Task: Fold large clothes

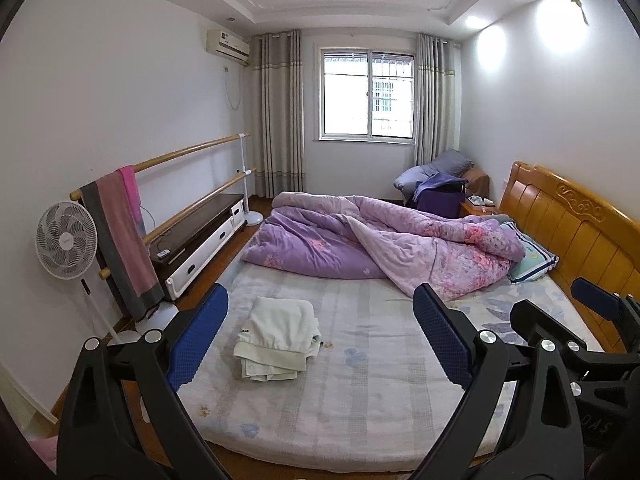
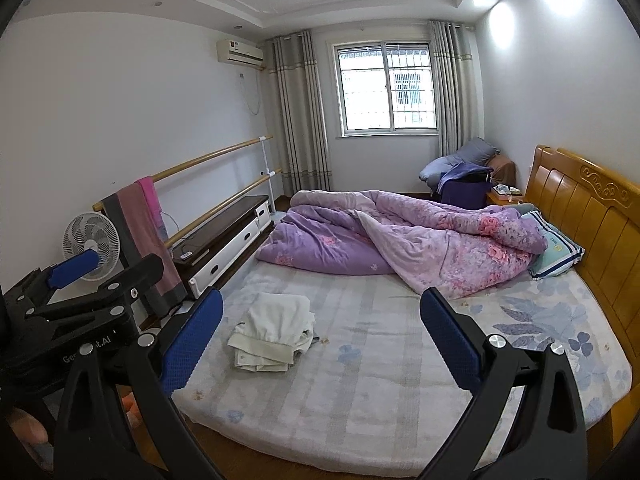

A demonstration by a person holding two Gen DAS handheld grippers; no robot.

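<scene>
- Your left gripper (image 1: 320,332) hangs above the near edge of the bed (image 1: 360,400), fingers spread wide with nothing between them.
- Your right gripper (image 2: 322,334) is the same: wide apart, holding nothing, raised over the near edge.
- The garment (image 1: 280,338) lies on the mattress as a pale, loosely folded bundle, toward the left side of the bed and well short of the quilt (image 1: 380,240).
- From the left gripper, the garment sits ahead and below, just inside the left finger's line; you would need to go forward and down, barely sideways.
- From the right gripper, the garment (image 2: 274,332) also lies ahead and below, but toward the left finger, so that hand has a leftward reach to make.
- I judge the left hand the nearer, though both stand well apart from the cloth.
- The bundle's long axis seems to run away from you, from the layered near hem toward the rounded far fold, tilted a little rightward.
- Neither gripper touches the cloth; the layered edges at the near end look like the easiest place to pinch.
- The quilt (image 2: 400,236) and the pillow (image 2: 556,254) lie well behind and should not interfere.
</scene>
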